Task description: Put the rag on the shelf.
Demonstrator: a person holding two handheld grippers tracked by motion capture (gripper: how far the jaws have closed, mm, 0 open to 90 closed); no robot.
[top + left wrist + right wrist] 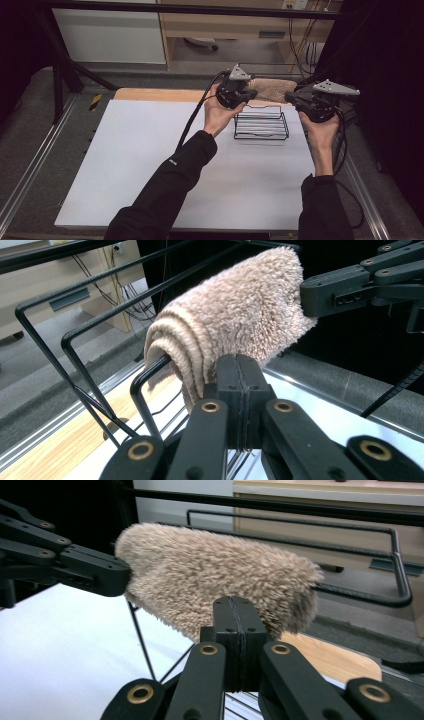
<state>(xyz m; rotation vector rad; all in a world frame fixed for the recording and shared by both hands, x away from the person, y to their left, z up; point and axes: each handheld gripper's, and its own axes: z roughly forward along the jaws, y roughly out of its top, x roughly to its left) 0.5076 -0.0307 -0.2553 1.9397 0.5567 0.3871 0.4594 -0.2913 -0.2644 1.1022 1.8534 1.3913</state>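
Note:
A rolled beige fluffy towel hangs between both grippers, above the back of a black wire rack. In the left gripper view the towel drapes over a curved rack wire. The left gripper meets the towel's left end, its own jaws pressed together in front of the folded layers. At the towel's other end is the right gripper, jaws also together, with the towel just beyond. I cannot tell whether either tip pinches any fabric.
The rack stands at the back right of a white board on a wooden tabletop. Metal rails run along both sides. A pale cabinet and cables are behind the table.

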